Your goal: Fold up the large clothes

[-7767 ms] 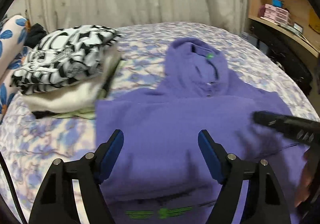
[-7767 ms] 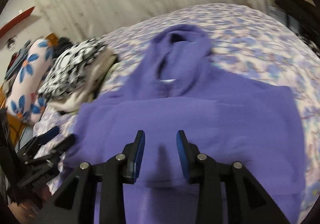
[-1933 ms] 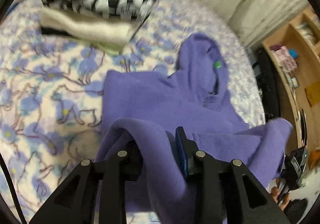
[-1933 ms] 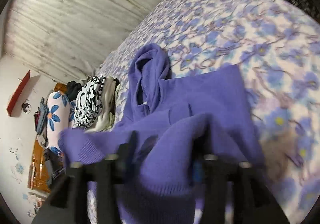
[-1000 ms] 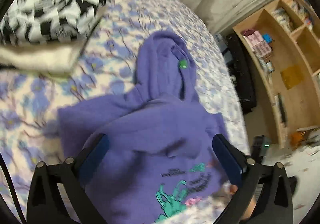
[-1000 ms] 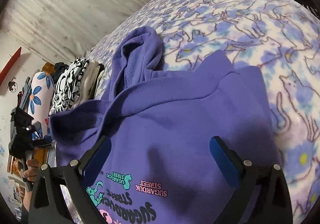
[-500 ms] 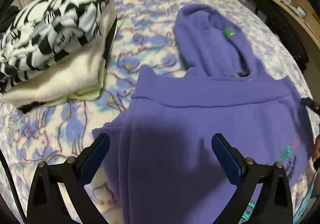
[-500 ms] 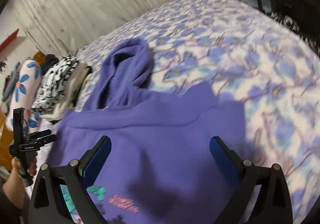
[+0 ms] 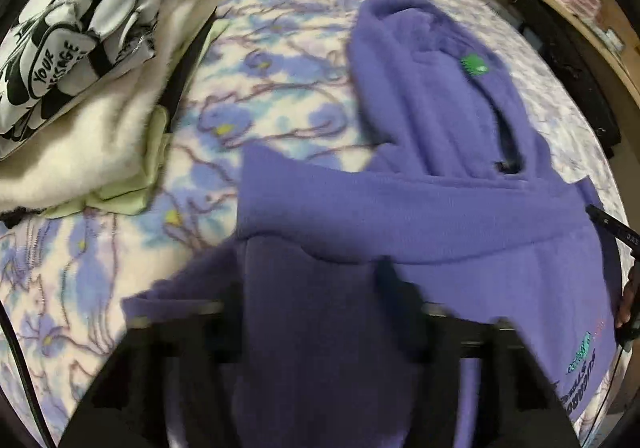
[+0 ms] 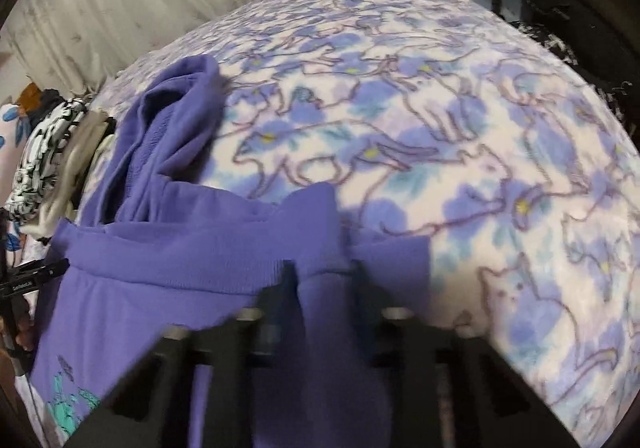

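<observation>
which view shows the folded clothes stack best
The left wrist view: the folded stack fills its upper left, with the black-and-white top piece, cream layer and pale green layer all distinct. The right wrist view shows only a small, compressed sliver at its left edge.

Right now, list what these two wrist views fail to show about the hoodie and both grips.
- Left gripper: motion blur smears its fingers in the left wrist view; purple hoodie cloth drapes between them, hiding the pads.
- Right gripper: blurred too in the right wrist view, cloth covering the pinch point.
- Hoodie print: cut off by the left wrist view's edge, unreadable.
- Sleeves: folded under, hidden.
</observation>
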A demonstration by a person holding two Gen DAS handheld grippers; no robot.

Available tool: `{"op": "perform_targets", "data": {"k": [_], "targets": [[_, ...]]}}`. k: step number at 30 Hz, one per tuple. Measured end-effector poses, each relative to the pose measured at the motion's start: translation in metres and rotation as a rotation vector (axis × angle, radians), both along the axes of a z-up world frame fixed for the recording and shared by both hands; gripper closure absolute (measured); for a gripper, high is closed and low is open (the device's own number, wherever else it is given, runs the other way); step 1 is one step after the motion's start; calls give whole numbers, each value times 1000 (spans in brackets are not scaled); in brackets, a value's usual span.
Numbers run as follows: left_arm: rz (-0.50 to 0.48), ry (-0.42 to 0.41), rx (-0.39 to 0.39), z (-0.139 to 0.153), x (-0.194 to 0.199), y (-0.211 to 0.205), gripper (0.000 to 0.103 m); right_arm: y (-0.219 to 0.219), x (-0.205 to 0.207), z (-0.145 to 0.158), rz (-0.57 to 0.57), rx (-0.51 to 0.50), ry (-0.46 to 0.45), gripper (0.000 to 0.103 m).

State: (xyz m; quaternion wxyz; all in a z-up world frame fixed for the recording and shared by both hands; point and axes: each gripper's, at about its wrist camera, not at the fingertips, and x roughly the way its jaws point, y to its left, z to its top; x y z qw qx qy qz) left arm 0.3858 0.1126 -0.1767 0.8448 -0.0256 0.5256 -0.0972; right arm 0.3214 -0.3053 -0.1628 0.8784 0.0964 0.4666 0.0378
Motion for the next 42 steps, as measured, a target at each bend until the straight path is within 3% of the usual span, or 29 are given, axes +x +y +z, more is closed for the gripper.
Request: {"op": "perform_targets", "data": {"k": [1, 4, 6, 9, 11, 15, 17, 19, 23, 26, 29, 33, 36, 38, 42], "targets": [[-1, -22, 32, 3, -4, -5, 91, 0, -3, 3, 0, 4, -12, 92], [1, -85, 98, 19, -21, -10, 94, 5, -20, 23, -3, -45, -90, 94], [10, -122, 77, 33, -31, -7, 94, 4, -34, 48, -25, -43, -186, 94], [40, -143, 4, 46, -38, 5, 94, 1, -38, 68, -57, -29, -257, 94], [61, -121, -11, 40, -32, 10, 93, 3, -24, 56, -73, -57, -206, 94], [109, 2, -51, -9, -8, 24, 85, 1, 10, -3, -97, -51, -7, 92], [129, 2, -114, -12, -8, 33, 83, 0, 8, -4, -111, -42, -11, 91], [131, -5, -110, -7, -10, 35, 80, -1, 4, 7, -139, -30, -13, 82], [139, -130, 34, 24, -38, 29, 77, 13, -19, 39, -131, -81, -92, 80], [110, -215, -15, 45, -66, 26, 77, 43, -42, 53, -46, -50, -114, 72], [104, -187, -86, 54, -93, 11, 77, 86, -62, 52, 61, -30, -117, 67], [119, -186, -110, 47, -130, -7, 77, 153, -94, 37, 224, 2, -106, 67], [154, -166, -52, 26, -155, -19, 77, 186, -105, 21, 290, -45, -74, 67], [174, -134, -10, 8, -163, -21, 77, 191, -109, 9, 295, -72, -57, 67], [225, -180, 50, -3, -181, -6, 77, 160, -121, 7, 267, -67, -69, 70]]}}
